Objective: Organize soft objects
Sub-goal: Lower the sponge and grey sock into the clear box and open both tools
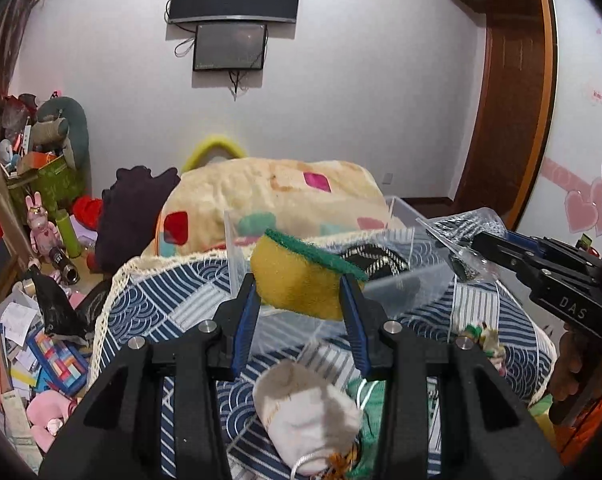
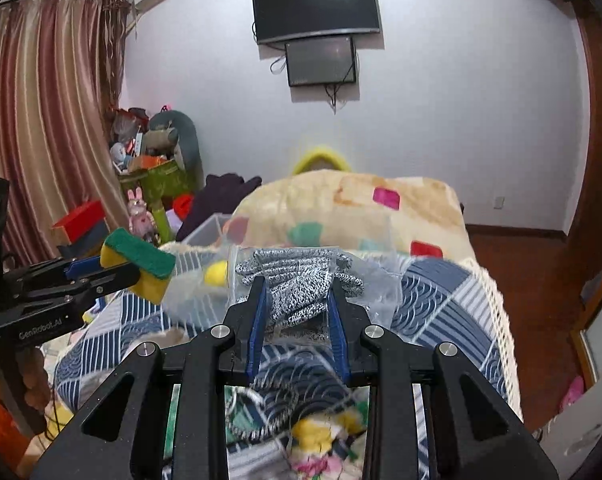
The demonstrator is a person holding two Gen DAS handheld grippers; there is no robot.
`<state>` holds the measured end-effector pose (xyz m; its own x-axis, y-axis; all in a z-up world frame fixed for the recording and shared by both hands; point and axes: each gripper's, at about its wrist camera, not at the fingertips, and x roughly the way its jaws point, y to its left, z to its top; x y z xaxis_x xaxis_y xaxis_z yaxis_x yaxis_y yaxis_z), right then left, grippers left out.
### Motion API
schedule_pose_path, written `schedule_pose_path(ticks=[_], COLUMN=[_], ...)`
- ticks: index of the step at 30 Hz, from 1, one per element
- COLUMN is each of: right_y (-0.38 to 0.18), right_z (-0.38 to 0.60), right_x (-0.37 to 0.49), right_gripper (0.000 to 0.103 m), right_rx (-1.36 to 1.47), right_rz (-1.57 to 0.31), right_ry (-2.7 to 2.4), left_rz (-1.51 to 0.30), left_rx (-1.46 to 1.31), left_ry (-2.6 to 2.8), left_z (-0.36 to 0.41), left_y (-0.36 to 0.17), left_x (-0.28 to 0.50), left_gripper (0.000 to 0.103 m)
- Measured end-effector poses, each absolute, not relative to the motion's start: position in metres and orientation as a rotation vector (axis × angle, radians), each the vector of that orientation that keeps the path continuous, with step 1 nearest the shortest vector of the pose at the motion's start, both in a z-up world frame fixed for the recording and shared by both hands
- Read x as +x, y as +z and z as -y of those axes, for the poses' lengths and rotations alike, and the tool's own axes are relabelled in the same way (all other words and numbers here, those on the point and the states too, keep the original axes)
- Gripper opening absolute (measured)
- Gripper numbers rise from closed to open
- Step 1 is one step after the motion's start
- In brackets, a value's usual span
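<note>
Closest to my left cam, a white drawstring pouch [image 1: 307, 420] lies on the blue wave-print cloth [image 1: 173, 300], under and w/in the span of my left gripper [image 1: 301, 292]. Up at the tips, that gripper is clamped partway shut on a yellow sponge [image 1: 297, 280] w/ green scrub top; blue pads press both its sides, so the sponge sits lifted off the cloth, in front of the clear plastic bin [image 1: 405, 216]. Bin stands on the cloth w/ a black-and-white patterned item inside; can't tell what it is. Behind: cream blanket [image 1: 269, 192] w/ coloured squares.

Moving right, my right gripper [image 2: 299, 300] is narrowed onto a clear bag of speckled grey knit gloves [image 2: 301, 280]; fingers [image 2: 261, 312] bracket the bundle both sides, bag held up over the cloth's near edge, just right of the bin. Left cam shows the same bag [image 1: 467, 240] pinched at that gripper's tip, beside the bin's right wall. From the right cam the sponge [image 2: 139, 266] hangs left of the bag, apart from it. A yellow ball [image 2: 216, 274] shows inside the bin.
</note>
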<state>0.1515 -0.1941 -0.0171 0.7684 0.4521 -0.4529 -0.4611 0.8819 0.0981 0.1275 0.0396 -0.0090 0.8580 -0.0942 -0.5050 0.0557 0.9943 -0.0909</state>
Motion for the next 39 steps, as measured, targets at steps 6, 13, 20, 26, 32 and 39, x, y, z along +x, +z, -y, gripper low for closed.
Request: schedule_pose_path(ticks=[6,13,20,26,32,39], right_y=[-0.008,-0.009,-0.028,-0.041,-0.047,-0.046], right_z=[0.188,0.176,0.168,0.169,0.168,0.171], right_x=[0.167,0.179,0.2,0.212,0.217,0.218], right_gripper=[0.026,0.026,0.026,0.026,0.028,0.044], right_rx=[-0.034,-0.052,-0.101,-0.134,-0.156,-0.156], right_rz=[-0.461,-0.465,-0.534,-0.591,-0.627,-0.647], right_ry=[0.477,0.464,0.412,0.39,0.39,0.404], left_rz=[-0.536,-0.588,-0.632,-0.683,-0.721,-0.743], left_rx=[-0.076,-0.079,-0.065,-0.006,0.006,-0.031], left_ry=[-0.03,-0.03,-0.068,-0.079,-0.081,-0.088], left_z=[-0.042,-0.041,-0.037,-0.022,-0.018,-0.025], left_y=[-0.008,-0.02,-0.03,-0.043,-0.054,-0.056], left_x=[0.148,0.175,0.201,0.216,0.223,0.225], left_gripper=[0.041,0.041,0.041,0.041,0.041,0.049])
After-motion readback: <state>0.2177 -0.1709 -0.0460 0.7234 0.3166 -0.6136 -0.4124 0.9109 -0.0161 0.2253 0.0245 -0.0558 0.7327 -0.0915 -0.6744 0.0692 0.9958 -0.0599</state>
